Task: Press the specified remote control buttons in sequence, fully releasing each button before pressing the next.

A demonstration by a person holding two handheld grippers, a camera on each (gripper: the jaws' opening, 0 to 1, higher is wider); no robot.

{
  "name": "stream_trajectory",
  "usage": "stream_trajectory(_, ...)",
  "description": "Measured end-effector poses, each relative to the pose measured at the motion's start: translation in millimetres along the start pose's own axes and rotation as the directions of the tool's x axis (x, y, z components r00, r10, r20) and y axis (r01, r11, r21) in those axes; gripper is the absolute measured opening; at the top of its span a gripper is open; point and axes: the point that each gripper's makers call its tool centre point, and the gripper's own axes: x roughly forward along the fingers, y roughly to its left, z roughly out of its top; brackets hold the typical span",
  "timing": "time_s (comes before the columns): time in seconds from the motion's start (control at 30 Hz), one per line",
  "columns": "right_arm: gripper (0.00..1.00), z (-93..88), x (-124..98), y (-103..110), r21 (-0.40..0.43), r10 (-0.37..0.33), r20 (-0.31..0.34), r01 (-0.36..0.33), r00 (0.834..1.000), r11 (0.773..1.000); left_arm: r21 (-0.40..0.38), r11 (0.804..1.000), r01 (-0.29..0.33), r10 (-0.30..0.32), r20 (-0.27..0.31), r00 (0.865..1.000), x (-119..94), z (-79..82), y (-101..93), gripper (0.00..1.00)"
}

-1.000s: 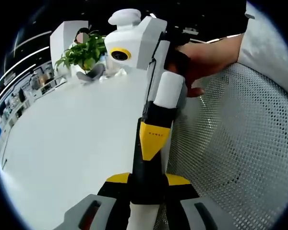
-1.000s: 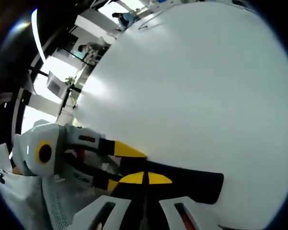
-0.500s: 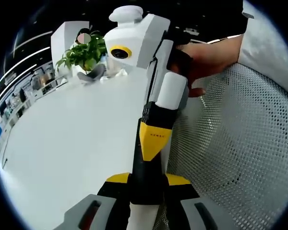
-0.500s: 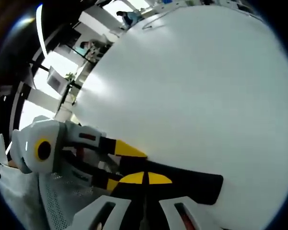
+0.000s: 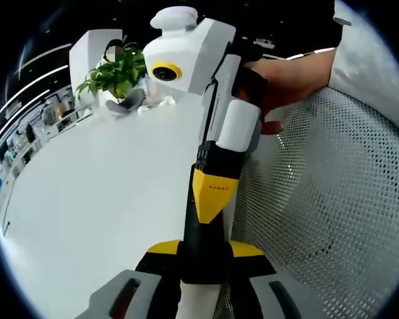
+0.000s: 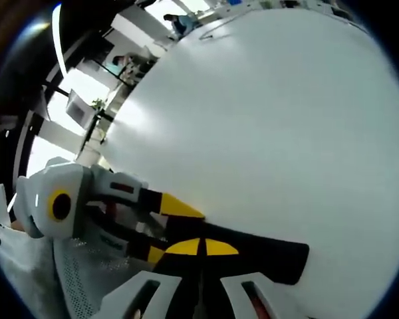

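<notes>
I count two grippers with yellow-tipped black fingers: the left gripper [image 5: 205,251] that I steer rises from the bottom of the left gripper view, and the right gripper [image 5: 209,193] reaches in from above. One hand [image 5: 289,83] grips the right one's handle, beside one white sleeve [image 5: 372,60]. There is one broad white bench [image 6: 266,133] and one white perforated mesh surface [image 5: 332,199]. At the bench's far end I make out one leafy green potted plant [image 5: 113,73] and one grey object [image 5: 128,103], too small to identify. In the right gripper view, one flat black slab [image 6: 259,256] lies across the bench; what it is I cannot tell.
</notes>
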Motion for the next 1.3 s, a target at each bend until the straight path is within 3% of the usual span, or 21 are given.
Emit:
stream_trajectory(0.3, 0.00, -0.4, 0, 1, -0.015, -0.016, -0.010, 0.015, 1.000, 1.000, 0.001, 1.000, 0.003, -0.003, 0.002, 1.000, 0, 0.5, -0.5, 0.25)
stream_trajectory(0.43, 0.00, 4.7, -6, -1, -0.029, -0.026, 0.021, 0.027, 0.999, 0.999, 0.005, 1.000, 0.006, -0.006, -0.003, 1.000, 1, 0.8, -0.7, 0.24)
stream_trajectory(0.57, 0.00, 29.8, -26, 6, 0.017, 0.029, 0.188, -0.033, 0.982, 0.999, 0.002, 1.000, 0.006, -0.006, -0.002, 1.000, 1, 0.9, -1.0, 0.24)
stream_trajectory(0.6, 0.00, 36.0, -34, 5, 0.013, 0.018, 0.236, -0.022, 0.972, 1.000, 0.001, 1.000, 0.006, -0.006, -0.001, 1.000, 1, 0.8, -1.0, 0.24)
stream_trajectory(0.73, 0.00, 46.8, -53, 5, -0.021, -0.007, 0.324, 0.015, 0.946, 1.000, 0.000, 1.000, 0.007, -0.007, 0.002, 1.000, 1, 0.8, -1.1, 0.24)
stream_trajectory(0.87, 0.00, 60.0, -75, 7, -0.057, -0.032, 0.424, 0.062, 0.905, 0.996, -0.002, 1.000, 0.006, -0.006, 0.003, 1.000, 1, 1.1, -1.3, 0.24)
stream_trajectory(1.0, 0.00, 73.5, -104, 5, -0.103, -0.100, 0.536, 0.183, 0.838, 0.978, -0.001, 1.000, 0.005, -0.005, 0.003, 1.000, 1, 1.1, -1.5, 0.25)
stream_trajectory(1.07, 0.00, 76.1, -119, 4, -0.082, -0.122, 0.569, 0.203, 0.813, 0.976, -0.002, 1.000, 0.004, -0.004, 0.002, 1.000, 1, 1.0, -1.5, 0.25)
stream_trajectory(1.13, 0.00, 80.5, -135, 1, -0.066, -0.146, 0.620, 0.236, 0.771, 0.969, -0.003, 1.000, 0.004, -0.003, 0.002, 1.000, 1, 0.9, -1.5, 0.25)
stream_trajectory(1.23, 0.00, 81.6, -154, -1, -0.036, -0.162, 0.660, 0.246, 0.733, 0.969, -0.003, 1.000, 0.003, -0.003, 0.001, 1.000, 1, 1.1, -1.7, 0.25)
stream_trajectory(1.27, 0.06, 83.9, -160, 0, -0.030, -0.157, 0.685, 0.242, 0.711, 0.970, -0.003, 1.000, 0.003, -0.003, 0.000, 1.000, 1, 1.1, -1.8, 0.25)
stream_trajectory(1.3, 0.10, 86.5, -169, -1, -0.018, -0.163, 0.724, 0.255, 0.671, 0.967, -0.002, 1.000, 0.002, -0.002, -0.001, 1.000, 1, 1.2, -1.9, 0.25)
